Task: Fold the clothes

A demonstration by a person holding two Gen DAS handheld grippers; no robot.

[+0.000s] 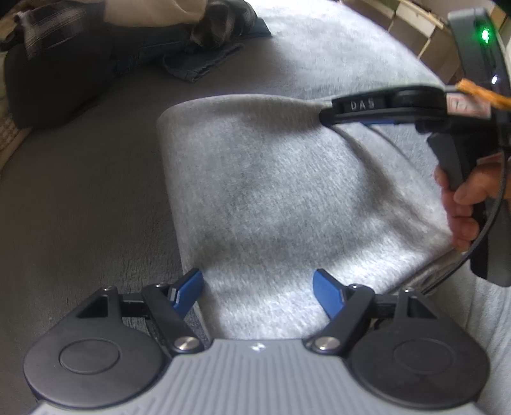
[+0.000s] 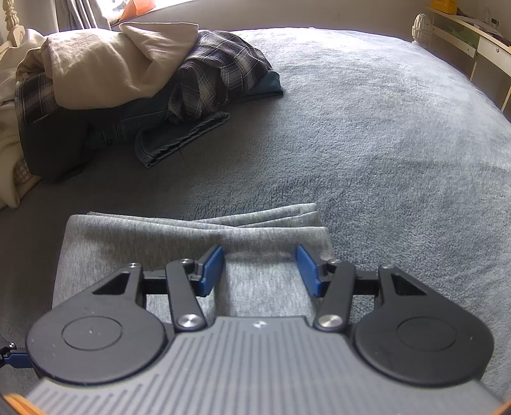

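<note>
A light grey garment (image 1: pixel 287 191) lies folded in several layers on the grey bed blanket (image 1: pixel 80 207). My left gripper (image 1: pixel 258 287) is open, its blue pads spread over the garment's near edge, holding nothing. My right gripper (image 2: pixel 260 266) is open above the same garment (image 2: pixel 179 236), near its stacked far edges, holding nothing. In the left wrist view the right gripper (image 1: pixel 329 118) reaches in from the right over the garment's far right corner, with the hand (image 1: pixel 460 204) on its handle.
A pile of unfolded clothes (image 2: pixel 105 73) sits at the back left: beige cloth, a plaid shirt (image 2: pixel 217 73), jeans (image 2: pixel 179 137). A white shelf unit (image 2: pixel 463 35) stands beyond the bed's right edge. A bedpost (image 2: pixel 12 19) is at far left.
</note>
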